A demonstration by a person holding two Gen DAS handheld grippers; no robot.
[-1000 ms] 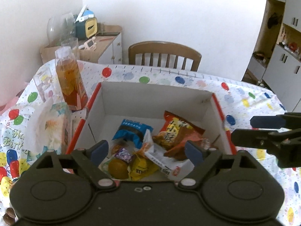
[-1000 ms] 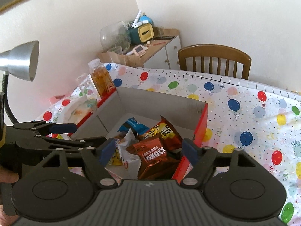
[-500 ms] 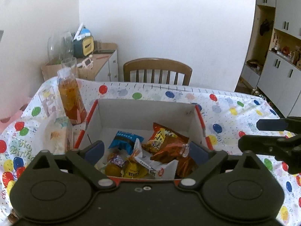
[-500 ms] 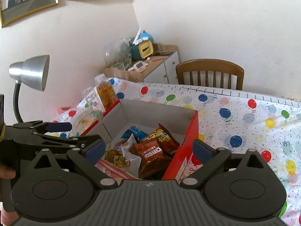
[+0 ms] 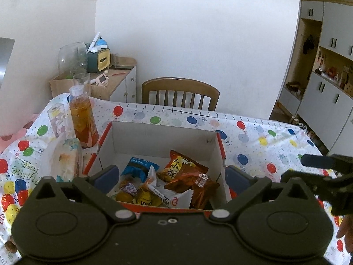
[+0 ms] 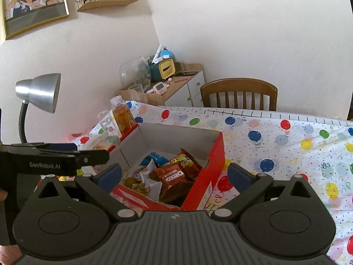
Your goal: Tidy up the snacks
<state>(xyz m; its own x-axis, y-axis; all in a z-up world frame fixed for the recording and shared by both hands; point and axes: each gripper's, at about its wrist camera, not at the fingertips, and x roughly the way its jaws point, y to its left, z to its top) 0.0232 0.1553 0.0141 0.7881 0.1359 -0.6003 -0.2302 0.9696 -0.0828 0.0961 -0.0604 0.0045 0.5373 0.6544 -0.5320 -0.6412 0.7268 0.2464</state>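
Observation:
A cardboard box, red outside and white inside, stands on the balloon tablecloth. Several snack packets lie in it: a blue one, an orange one, a brown Oreo pack and a white one. My left gripper hovers before the box's near edge. Its jaws are opening wide and press on nothing. My right gripper hangs open at the box's near right corner, above the Oreo pack, holding nothing.
A bottle of amber tea, a tissue pack and a small clear box stand left of the box. A wooden chair is at the table's far side. A silver desk lamp rises at the left.
Both grippers have drawn back and upward from the box, which now looks smaller and farther away. Both pairs of jaws have spread wider.

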